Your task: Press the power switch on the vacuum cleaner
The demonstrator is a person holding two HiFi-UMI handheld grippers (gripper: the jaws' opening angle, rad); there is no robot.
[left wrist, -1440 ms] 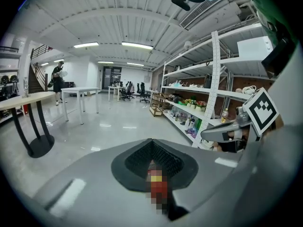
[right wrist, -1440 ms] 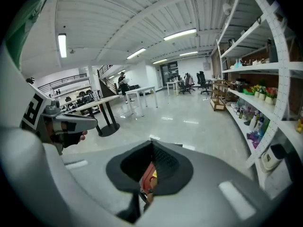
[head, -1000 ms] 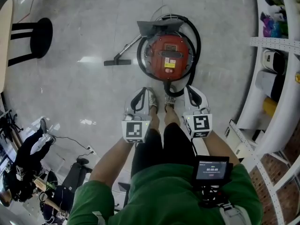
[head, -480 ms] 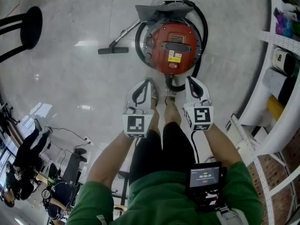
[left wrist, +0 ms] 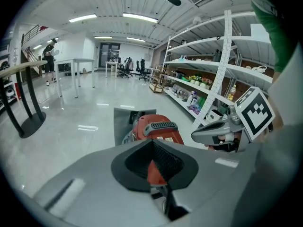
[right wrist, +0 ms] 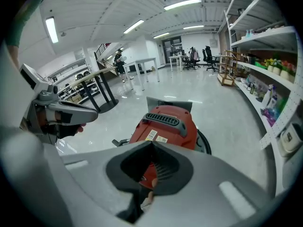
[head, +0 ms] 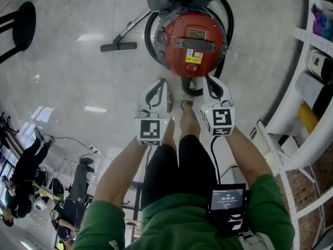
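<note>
The vacuum (head: 190,40) stands upright on the floor (head: 78,98), straight ahead of the person's feet (head: 186,102). It is a round red drum with its top facing up. The dark handle (head: 196,45) on that top is the long feature and runs left to right across the person's line of sight. A grey flap (head: 177,0) juts out on the far side. The black hose (head: 227,22) circles the drum and comes out at the near side, by the toes. The wand and floor nozzle (head: 118,47) lie out to the left. The switch itself cannot be picked out.

Both forearms reach forward and down, one on each side of the legs. The left gripper (head: 160,83) and right gripper (head: 210,81) sit side by side, flanking the feet, and both point at the vacuum. The right one's tip shows just at the drum's near rim. The left one's tip is a little short of it.

The left gripper (left wrist: 151,143) has its jaws pressed together at the tips with nothing between them; only the red drum (left wrist: 158,129) shows beyond. The right gripper (right wrist: 151,143) is likewise closed and empty, aimed at the drum (right wrist: 165,124).

Shelves (head: 312,40) run along the right, and a stool (head: 21,22) stands far left.
</note>
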